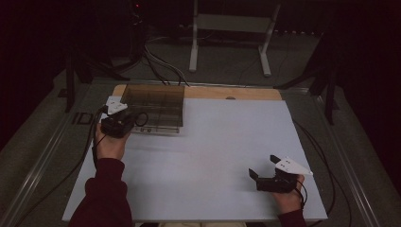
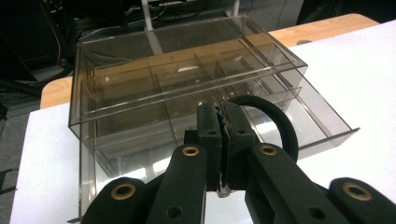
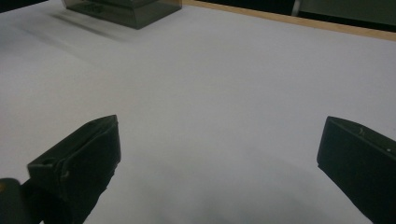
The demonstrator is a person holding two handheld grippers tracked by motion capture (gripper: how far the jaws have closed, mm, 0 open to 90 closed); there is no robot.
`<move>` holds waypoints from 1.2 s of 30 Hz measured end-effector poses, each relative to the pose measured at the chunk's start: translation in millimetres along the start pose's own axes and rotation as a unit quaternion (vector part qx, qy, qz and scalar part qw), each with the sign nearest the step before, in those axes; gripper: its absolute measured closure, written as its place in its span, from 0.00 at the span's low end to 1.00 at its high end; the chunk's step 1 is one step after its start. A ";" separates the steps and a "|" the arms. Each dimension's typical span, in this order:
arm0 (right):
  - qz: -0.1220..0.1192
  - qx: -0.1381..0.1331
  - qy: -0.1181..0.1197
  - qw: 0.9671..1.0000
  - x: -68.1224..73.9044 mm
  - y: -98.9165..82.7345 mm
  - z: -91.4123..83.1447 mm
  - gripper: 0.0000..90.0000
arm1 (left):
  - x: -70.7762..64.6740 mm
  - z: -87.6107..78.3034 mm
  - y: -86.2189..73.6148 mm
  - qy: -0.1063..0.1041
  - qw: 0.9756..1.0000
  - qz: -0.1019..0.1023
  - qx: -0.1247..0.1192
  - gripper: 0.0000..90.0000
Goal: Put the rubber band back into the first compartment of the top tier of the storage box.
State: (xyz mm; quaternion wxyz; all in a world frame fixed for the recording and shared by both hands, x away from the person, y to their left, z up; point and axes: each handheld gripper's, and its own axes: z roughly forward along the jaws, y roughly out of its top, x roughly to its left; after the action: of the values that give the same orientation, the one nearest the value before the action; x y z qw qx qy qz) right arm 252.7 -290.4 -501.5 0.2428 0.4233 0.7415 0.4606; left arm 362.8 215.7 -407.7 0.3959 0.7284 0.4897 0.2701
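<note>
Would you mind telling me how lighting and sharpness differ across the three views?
High view: dim, soft, surroundings nearly black; only the white table reads well. Left gripper view: sharp, with glints on the clear drawer box behind the shut left claw. Right gripper view: open right claw blurred, table evenly lit.

High view: looking forward and down from above the person's side, taking in the whole white table point(image 1: 208, 156) and the dark floor beyond.
Left gripper view: riding low on the left gripper point(image 2: 223, 135), facing the smoky clear organizer box point(image 2: 187, 88) from very near (the box is sitting at the table's far left corner in the high view point(image 1: 153, 106)).
Right gripper view: skimming the tabletop point(image 3: 224, 93) between wide-set jaws, facing the far edge.
Overlap: right gripper view is catching the same box point(image 3: 126, 9), far off.
</note>
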 end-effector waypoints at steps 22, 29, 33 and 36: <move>0.000 0.001 0.001 1.000 0.2 -0.3 0.0 0.00 | 17.8 14.3 0.6 0.048 0.999 -0.004 0.020 0.99; 0.001 0.002 0.001 1.000 0.3 -0.3 0.1 0.00 | 25.4 18.5 -1.5 0.057 0.998 -0.003 0.031 0.99; 0.001 0.002 0.001 1.000 0.5 -0.4 0.0 0.00 | 28.4 20.1 -1.5 0.061 0.998 -0.005 0.035 0.99; 0.001 0.001 0.002 1.000 0.5 -0.4 0.0 0.00 | 29.7 21.4 -0.7 0.064 0.997 -0.003 0.038 0.99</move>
State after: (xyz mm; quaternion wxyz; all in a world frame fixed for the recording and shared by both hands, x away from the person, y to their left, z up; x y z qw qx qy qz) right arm 252.3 -290.1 -501.9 0.2407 0.4236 0.7421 0.4604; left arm 390.3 236.7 -419.7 0.3364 0.7225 0.5263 0.2965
